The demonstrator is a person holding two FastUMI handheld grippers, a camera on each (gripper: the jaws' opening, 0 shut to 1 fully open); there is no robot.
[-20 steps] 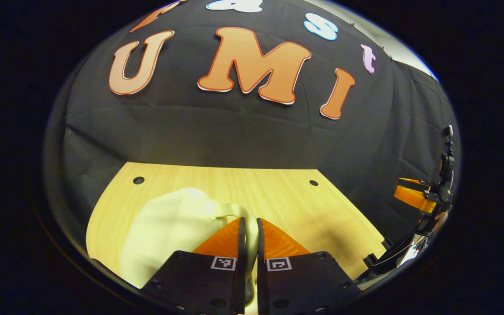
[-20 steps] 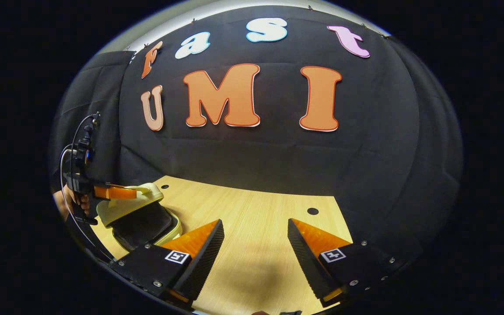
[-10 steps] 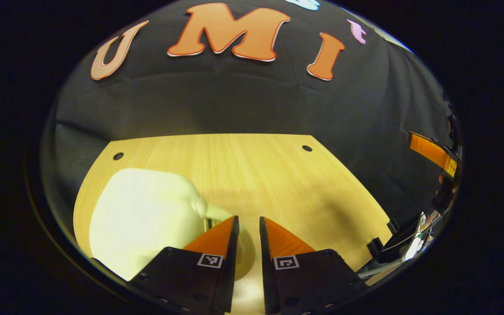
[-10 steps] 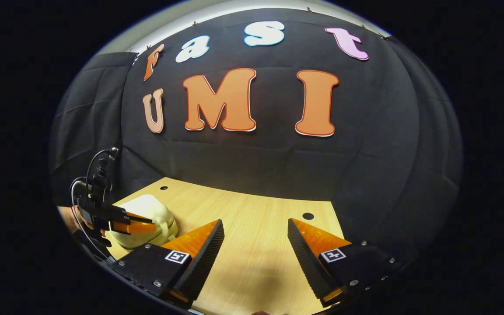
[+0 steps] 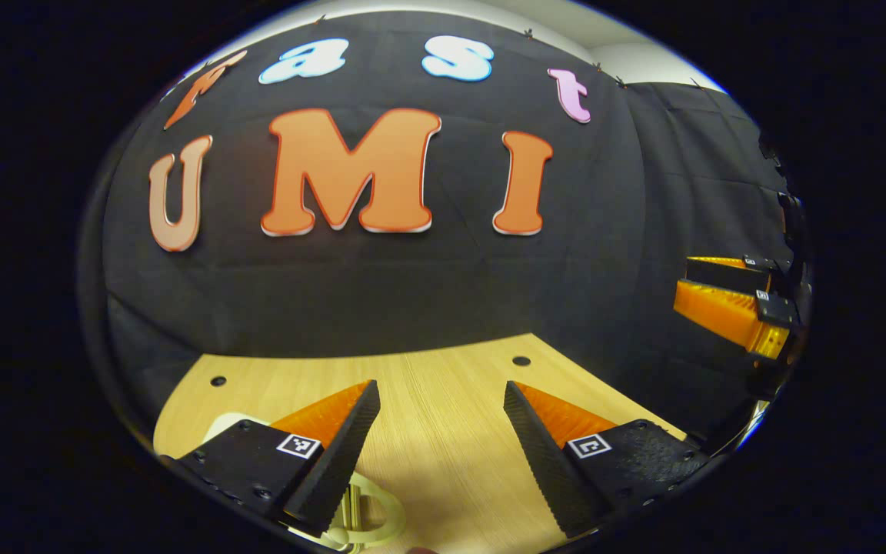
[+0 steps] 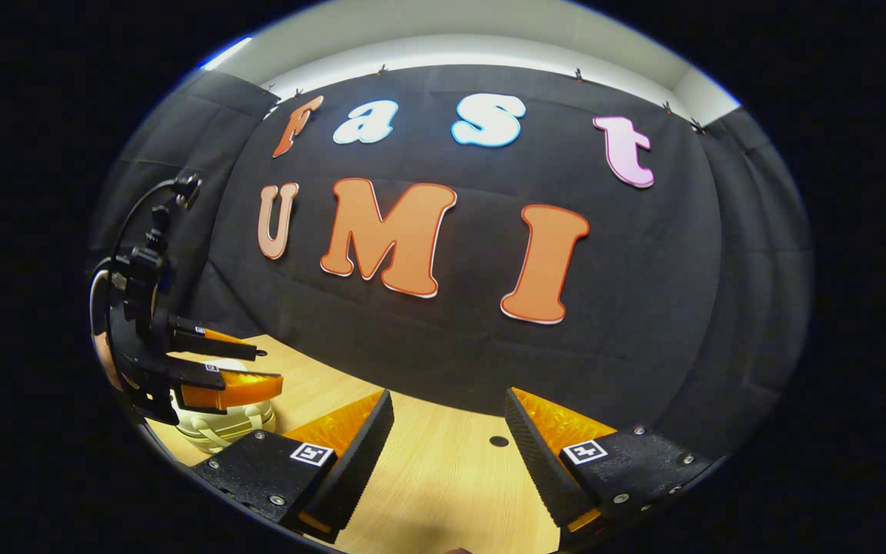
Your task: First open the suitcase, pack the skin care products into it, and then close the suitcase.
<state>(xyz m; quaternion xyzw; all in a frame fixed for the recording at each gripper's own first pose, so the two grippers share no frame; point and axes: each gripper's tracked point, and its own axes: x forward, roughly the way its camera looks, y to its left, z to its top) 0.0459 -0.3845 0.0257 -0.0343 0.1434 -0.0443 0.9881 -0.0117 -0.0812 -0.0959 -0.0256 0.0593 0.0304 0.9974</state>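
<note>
One cream suitcase (image 6: 224, 419), lid down, lies near the left edge of the wooden tabletop (image 6: 443, 477). The left hand-held gripper (image 6: 247, 369) hovers above it, fingers spread and grasping nothing. The right hand-held gripper (image 6: 447, 446) is likewise released over bare wood. Square coded markers sit on the fingers; no brand name is legible.

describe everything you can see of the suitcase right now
The suitcase is small, pale cream, with a smooth, hard-looking shell. In the right gripper view it lies closed on the wooden table at the far left, ridged along its side, partly hidden behind the left hand-held gripper, which is open just above it. In the left gripper view its looped handle shows below the fingers, ungripped.
</note>
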